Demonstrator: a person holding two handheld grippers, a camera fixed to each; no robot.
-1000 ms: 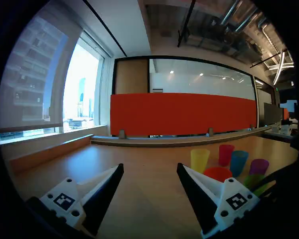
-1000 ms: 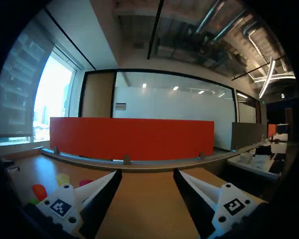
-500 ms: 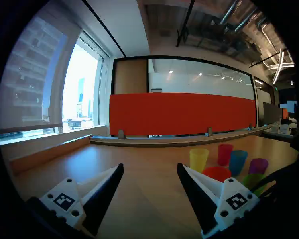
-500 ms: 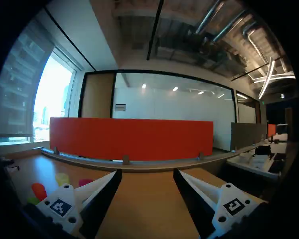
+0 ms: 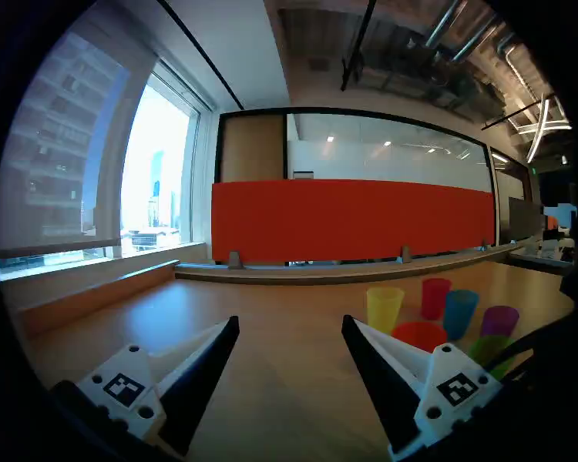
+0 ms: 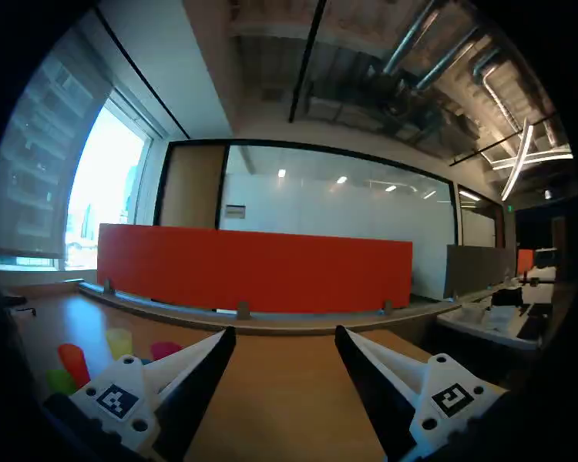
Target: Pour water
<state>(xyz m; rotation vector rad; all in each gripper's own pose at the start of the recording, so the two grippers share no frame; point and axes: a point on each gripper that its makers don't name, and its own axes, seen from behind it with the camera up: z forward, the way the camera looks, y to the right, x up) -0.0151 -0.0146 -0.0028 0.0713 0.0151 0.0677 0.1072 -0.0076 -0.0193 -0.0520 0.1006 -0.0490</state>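
Observation:
Several coloured plastic cups stand on the wooden table (image 5: 289,331): a yellow cup (image 5: 384,308), a red cup (image 5: 435,298), a blue cup (image 5: 460,313), a purple cup (image 5: 499,320), an orange cup (image 5: 420,336) and a green cup (image 5: 491,350), to the right of my left gripper (image 5: 289,339). The left gripper is open with nothing between its fingers. In the right gripper view the cups sit at the lower left: an orange cup (image 6: 73,364), a yellow cup (image 6: 119,342), a green cup (image 6: 60,380) and a pink cup (image 6: 164,349). My right gripper (image 6: 283,346) is open and holds nothing.
A red divider panel (image 5: 351,219) runs along the table's far edge, with a glass wall behind it. Large windows (image 5: 154,185) line the left side. Another desk with small items (image 6: 505,316) stands at the far right.
The right gripper view has tilted slightly upward, so the cups at its lower left show a little more. The left gripper has stayed nearly still.

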